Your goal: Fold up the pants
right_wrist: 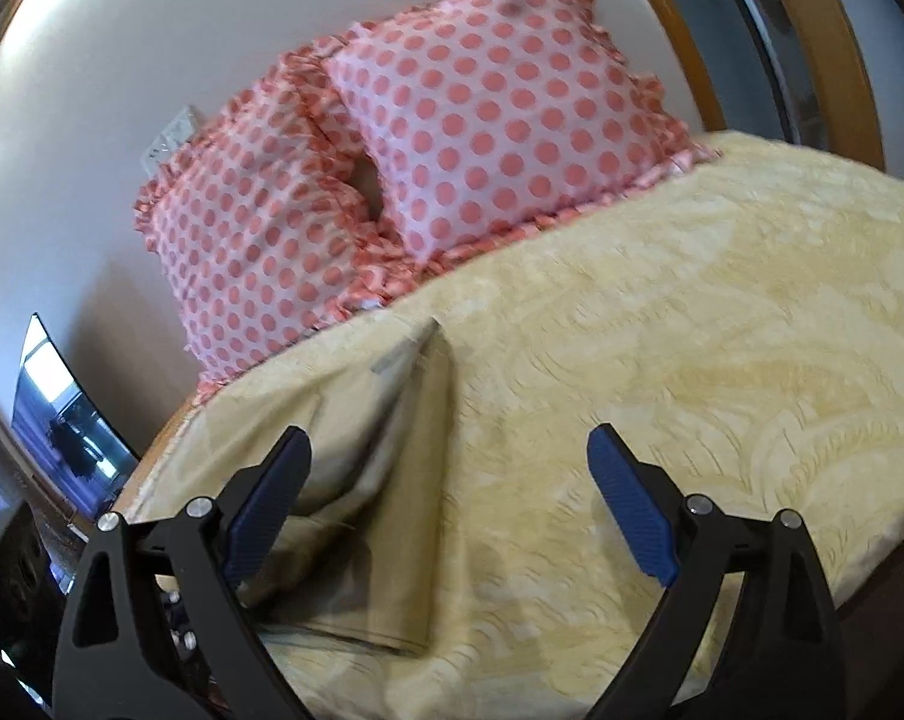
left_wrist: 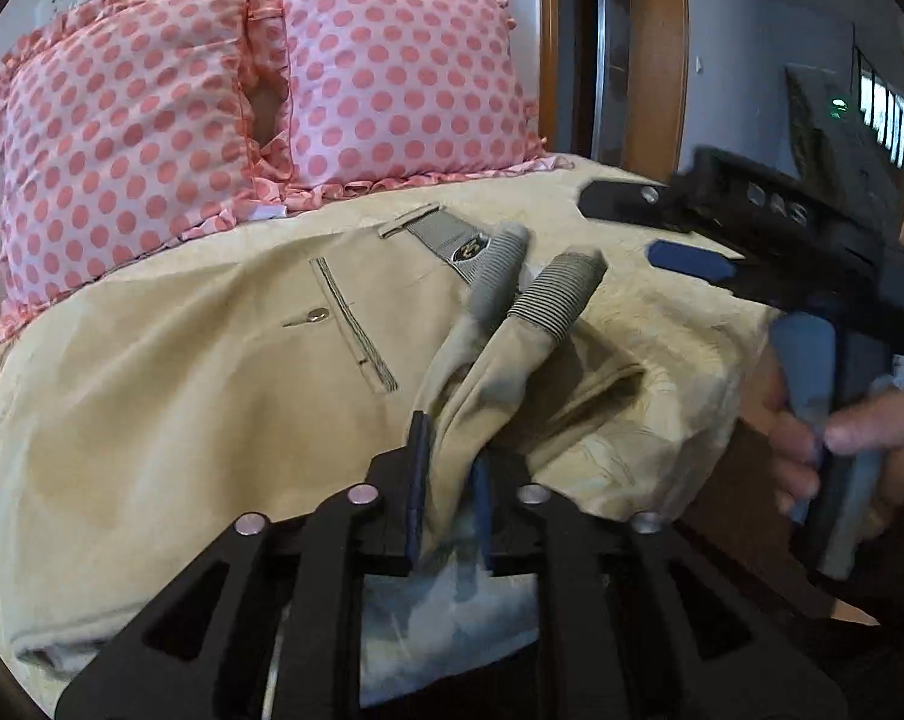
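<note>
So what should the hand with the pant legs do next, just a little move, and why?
Probably carry the cuffs a bit further toward the waistband. The left hand-held gripper is shut on the bunched legs of the pants, and the ribbed cuffs hang just short of the waistband. The right hand-held gripper is open and holds nothing, so it could smooth the fold afterwards.

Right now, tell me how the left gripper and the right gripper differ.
The left gripper has its jaws shut on the pant legs, lifting the ribbed cuffs; the right gripper has its jaws spread wide and holds nothing. The left sits over the pants, the right over bare bedspread. Both have black frames and blue pads.
</note>
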`<state>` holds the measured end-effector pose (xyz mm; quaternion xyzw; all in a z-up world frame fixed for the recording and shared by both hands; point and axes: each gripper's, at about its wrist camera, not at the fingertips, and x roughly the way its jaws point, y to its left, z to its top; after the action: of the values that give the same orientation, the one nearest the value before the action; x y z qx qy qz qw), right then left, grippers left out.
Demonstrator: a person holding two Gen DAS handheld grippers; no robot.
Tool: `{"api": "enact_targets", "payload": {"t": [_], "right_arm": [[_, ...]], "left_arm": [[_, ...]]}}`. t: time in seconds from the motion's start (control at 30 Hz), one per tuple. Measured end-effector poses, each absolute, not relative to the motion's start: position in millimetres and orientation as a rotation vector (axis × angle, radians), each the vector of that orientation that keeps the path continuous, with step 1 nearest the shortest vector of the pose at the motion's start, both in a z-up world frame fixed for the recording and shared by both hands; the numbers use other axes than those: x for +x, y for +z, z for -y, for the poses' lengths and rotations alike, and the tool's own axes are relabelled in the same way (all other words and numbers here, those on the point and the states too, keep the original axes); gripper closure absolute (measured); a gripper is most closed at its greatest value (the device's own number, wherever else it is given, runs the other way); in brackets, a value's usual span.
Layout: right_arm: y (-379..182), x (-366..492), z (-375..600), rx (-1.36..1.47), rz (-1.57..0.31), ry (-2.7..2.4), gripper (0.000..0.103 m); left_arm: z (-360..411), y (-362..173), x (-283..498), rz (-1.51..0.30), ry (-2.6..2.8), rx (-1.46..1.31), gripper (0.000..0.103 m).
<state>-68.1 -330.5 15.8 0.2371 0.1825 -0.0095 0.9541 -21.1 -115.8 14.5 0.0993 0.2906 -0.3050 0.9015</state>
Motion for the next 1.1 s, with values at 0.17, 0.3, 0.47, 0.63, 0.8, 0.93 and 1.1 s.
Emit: {"api": "enact_targets", "payload": {"t": [0.17, 0.3, 0.47, 0.63, 0.8, 0.93, 1.1], "right_arm": [[42, -50, 297, 0.409, -0.359, 0.179, 0.01], [40, -21, 261, 0.338, -0.44, 0.307, 0.009], [4, -3, 250, 0.318, -0.627, 0.255, 0.008], [6, -20, 243, 0.207, -0.654, 0.229, 0.008], [34, 9, 298, 0.392, -0.607, 0.2, 0.009], [24, 68, 327, 0.455, -0.749, 0.189, 0.034], [10, 93, 328, 0.42, -0.81, 0.179, 0.047]], "left_arm": [[65, 49, -35, -0.49, -0.595, 0.066, 0.014], [26, 58, -5, -0.47, -0.399, 0.002, 0.013], [2, 12, 37, -0.7, -0.287, -0.047, 0.014], [-1, 18, 28, -0.731, -0.358, -0.03, 0.014], [-60, 52, 67, -0.693, -0.335, -0.225, 0.014], [-86, 45, 126, -0.823, -0.355, -0.301, 0.016], [-86, 19, 162, -0.968, -0.402, -0.358, 0.026]]}}
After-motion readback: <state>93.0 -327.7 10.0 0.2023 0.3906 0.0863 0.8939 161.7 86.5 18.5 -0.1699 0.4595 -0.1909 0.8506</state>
